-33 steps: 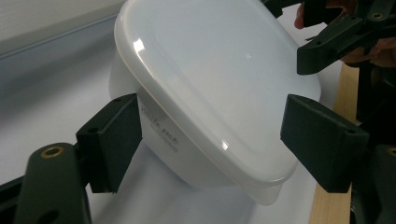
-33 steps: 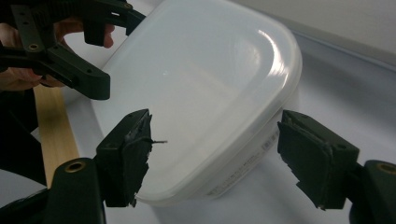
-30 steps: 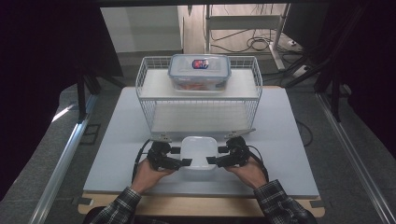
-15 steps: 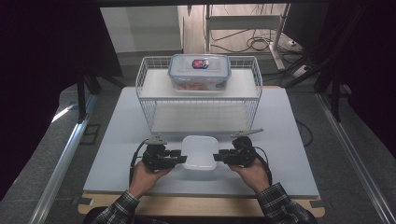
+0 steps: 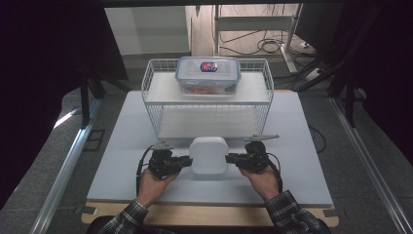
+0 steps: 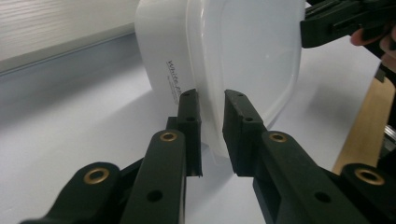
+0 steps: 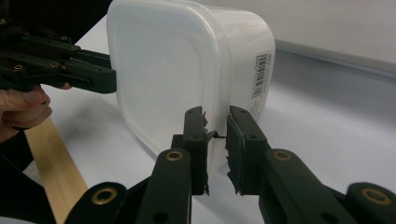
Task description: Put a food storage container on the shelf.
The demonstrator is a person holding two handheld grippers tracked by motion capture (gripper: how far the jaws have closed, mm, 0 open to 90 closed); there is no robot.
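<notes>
Both grippers, left (image 5: 184,161) and right (image 5: 233,158), have just been closing and now pinch opposite rims of the white tub (image 5: 209,155), which sits squarely between them.

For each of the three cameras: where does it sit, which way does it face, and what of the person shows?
High view: above the person's side, facing forward and down on the table; both forearms, left claw and right claw flank the white container before the wire rack.
Left gripper view: rides the left claw, whose jaws have just closed on the container's rim.
Right gripper view: rides the right claw, likewise closed on the rim.
Shared: each gripper view catches the container and the opposite claw.
</notes>
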